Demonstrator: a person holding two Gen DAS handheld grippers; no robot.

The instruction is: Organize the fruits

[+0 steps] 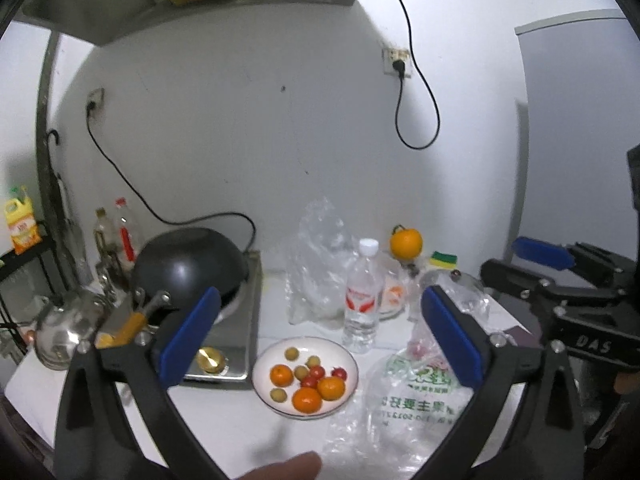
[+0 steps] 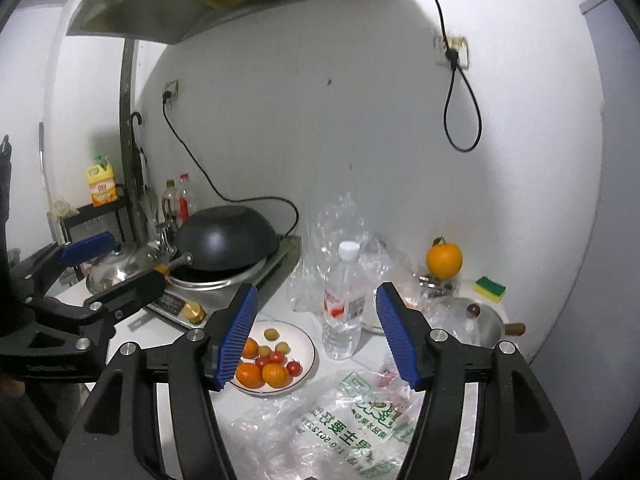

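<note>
We hold both claws up off the counter, the left gripper (image 1: 320, 332) spread wide and the right gripper (image 2: 316, 336) half spread, both empty, with the fruit on the plate (image 1: 348, 364) below and ahead between the jaws, so we judge the next move is reaching down for whatever fruit is still unsorted.

One tangerine (image 2: 250, 347) on the plate (image 2: 306, 346) is partly hidden by the right gripper's (image 2: 316, 334) pad.

Water bottle (image 1: 362, 296) and crumpled bags (image 1: 400, 404) crowd the plate's (image 1: 264, 364) far and right sides.
</note>
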